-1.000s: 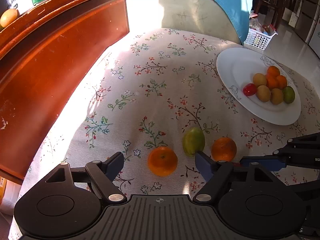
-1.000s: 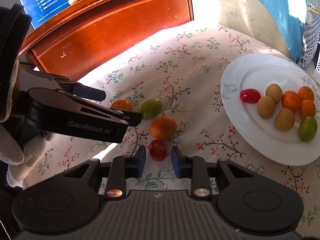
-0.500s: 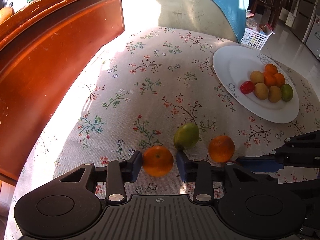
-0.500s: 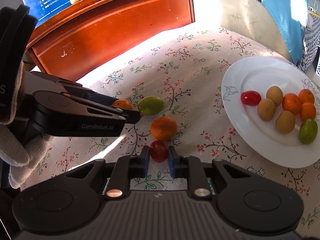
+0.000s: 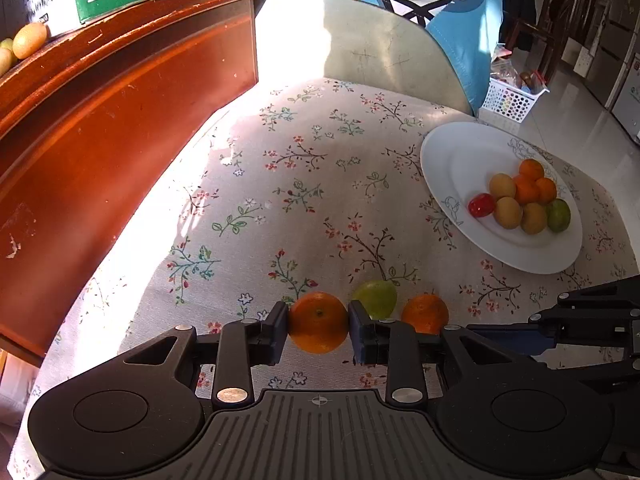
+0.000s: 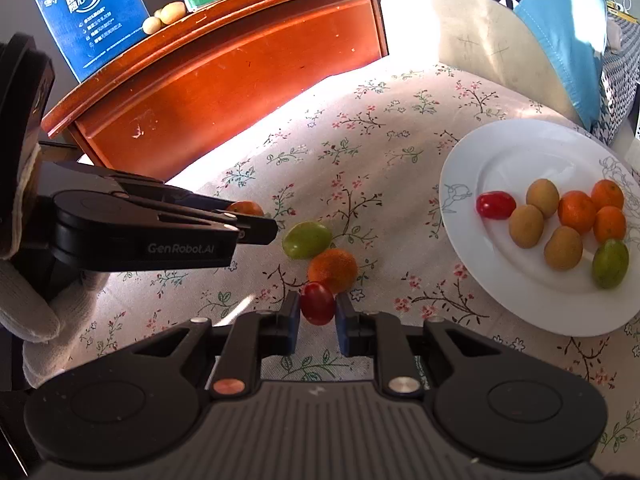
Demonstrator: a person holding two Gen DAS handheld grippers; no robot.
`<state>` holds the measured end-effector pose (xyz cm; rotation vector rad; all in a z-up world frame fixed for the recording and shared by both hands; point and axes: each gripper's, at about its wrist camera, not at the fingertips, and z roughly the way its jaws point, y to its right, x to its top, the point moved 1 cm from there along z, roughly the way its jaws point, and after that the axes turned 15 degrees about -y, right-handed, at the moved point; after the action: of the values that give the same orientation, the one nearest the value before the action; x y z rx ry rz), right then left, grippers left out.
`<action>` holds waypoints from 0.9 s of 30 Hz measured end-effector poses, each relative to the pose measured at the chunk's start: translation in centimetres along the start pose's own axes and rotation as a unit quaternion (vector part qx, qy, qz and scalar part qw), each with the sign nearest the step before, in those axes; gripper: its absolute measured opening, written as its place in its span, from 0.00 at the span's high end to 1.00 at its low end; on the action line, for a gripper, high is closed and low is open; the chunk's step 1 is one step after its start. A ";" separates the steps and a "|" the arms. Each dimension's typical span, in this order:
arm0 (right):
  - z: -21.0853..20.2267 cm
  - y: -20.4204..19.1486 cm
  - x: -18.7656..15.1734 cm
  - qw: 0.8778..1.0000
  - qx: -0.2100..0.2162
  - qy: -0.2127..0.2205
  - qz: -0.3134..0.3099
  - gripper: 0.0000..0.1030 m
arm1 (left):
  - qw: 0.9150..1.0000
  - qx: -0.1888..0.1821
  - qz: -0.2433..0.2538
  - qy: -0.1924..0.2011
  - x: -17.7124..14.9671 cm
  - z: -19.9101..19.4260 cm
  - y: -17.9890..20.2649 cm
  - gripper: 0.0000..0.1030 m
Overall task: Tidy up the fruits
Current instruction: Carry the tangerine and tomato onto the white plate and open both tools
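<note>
On the flowered bench, the left tool (image 5: 318, 330) has just clamped an orange (image 5: 318, 322) and the right tool (image 6: 317, 314) a red tomato (image 6: 317, 303), both ready for the plate (image 6: 480, 280).

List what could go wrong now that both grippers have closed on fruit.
1. The right gripper pinches a small red tomato; too much squeeze may burst it.
2. The loose orange touches the tomato and may roll when it lifts.
3. The plate already holds a crowded cluster; the left gripper's round orange could roll off.
</note>
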<state>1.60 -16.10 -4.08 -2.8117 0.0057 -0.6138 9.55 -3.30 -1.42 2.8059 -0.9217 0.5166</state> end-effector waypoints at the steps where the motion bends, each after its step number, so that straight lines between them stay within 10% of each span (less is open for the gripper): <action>1: -0.3 0.1 0.1 1.000 0.001 0.004 0.001 0.82 | 1.000 0.000 -0.002 0.006 0.2 -0.4 0.0 0.71; 27: -6.9 8.3 3.7 0.989 -0.046 0.100 0.103 0.82 | 0.997 -0.047 0.012 0.063 5.9 -1.2 6.2 0.71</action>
<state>2.56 -26.08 1.32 -2.7735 0.3670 -0.8588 9.98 -11.19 2.00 2.6489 -0.9294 0.6284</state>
